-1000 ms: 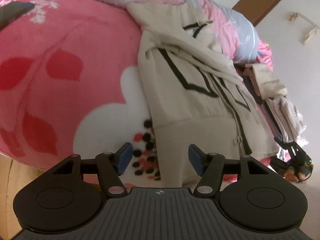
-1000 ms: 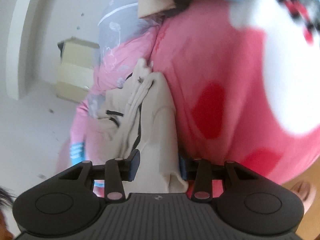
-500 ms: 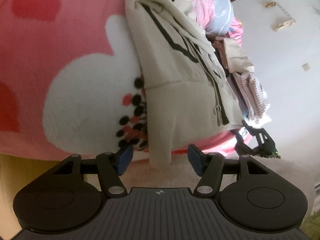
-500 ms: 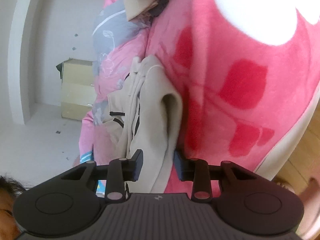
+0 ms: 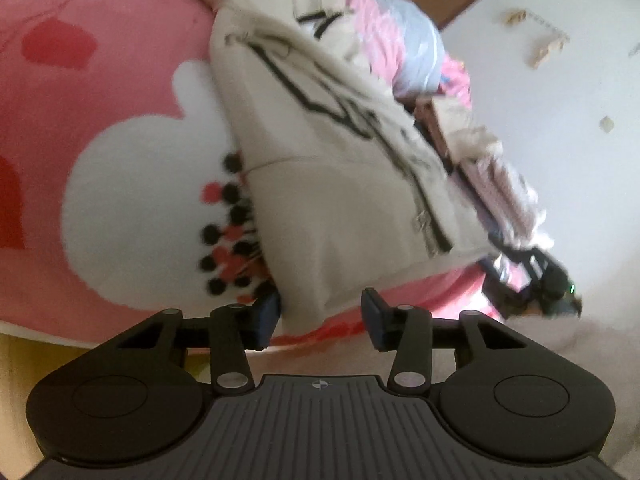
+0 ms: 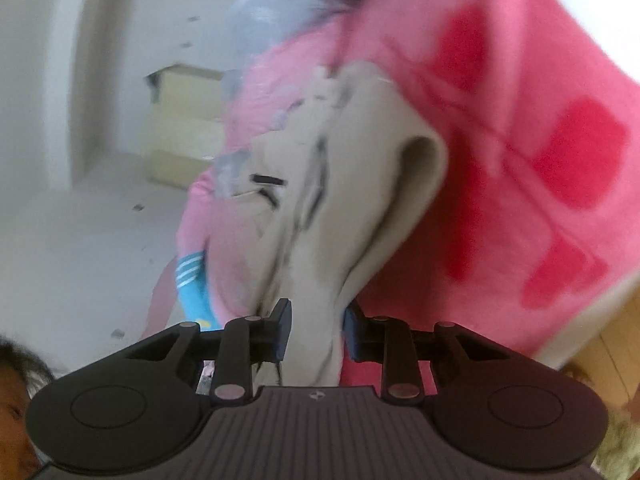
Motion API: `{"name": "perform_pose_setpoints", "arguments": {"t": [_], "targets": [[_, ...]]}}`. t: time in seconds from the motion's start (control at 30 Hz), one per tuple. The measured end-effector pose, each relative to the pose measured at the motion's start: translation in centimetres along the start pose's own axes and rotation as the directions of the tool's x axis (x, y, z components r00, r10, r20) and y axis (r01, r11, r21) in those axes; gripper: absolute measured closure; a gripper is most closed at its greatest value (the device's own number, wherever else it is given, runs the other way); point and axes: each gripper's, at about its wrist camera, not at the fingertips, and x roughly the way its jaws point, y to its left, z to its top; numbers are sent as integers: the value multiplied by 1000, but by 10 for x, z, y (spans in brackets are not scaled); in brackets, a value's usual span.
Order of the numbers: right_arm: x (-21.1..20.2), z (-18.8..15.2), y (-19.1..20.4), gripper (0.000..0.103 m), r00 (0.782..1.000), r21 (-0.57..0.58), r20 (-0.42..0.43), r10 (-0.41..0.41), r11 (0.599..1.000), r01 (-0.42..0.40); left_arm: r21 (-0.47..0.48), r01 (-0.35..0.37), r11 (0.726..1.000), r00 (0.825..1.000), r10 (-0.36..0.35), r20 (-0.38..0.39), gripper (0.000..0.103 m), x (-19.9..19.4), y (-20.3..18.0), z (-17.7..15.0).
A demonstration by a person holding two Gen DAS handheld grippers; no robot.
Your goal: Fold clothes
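Beige jacket point(image 5: 340, 208) blurred, hem over pink blanket point(image 5: 100, 120) edge | left gripper point(image 5: 320, 314) closing, hem between, right pad clear | right gripper point(image 6: 316, 332) closing round bunched cloth

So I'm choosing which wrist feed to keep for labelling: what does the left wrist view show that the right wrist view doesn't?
Only the left wrist view: the jacket's black line pattern and zipper, the blanket's white patch with black and red dots, a stack of clothes beyond.

Only the right wrist view: a pale cabinet by the wall, a blue striped cloth.

Both: the beige jacket on the pink blanket, with its fabric between closing jaws, the left gripper at the hem corner, the right gripper on a hanging fold.
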Motion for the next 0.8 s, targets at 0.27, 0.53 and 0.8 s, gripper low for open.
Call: {"name": "perform_pose_setpoints", "arguments": {"t": [0.27,0.53,0.8], "targets": [[10,-13,-20,74,998,52,-13,61,997,-60,-48,-122,991,992,123,19,85,14,-11,5],[38,-15,-11,98,998,26,-44,38,999,-37,133,-252,958,968,249,44,100,10,-52,5],[23,-30,45,99,998,-192,38,-54,980,60,206,-247,947,962,215,166,101,-37,-81,15]]}}
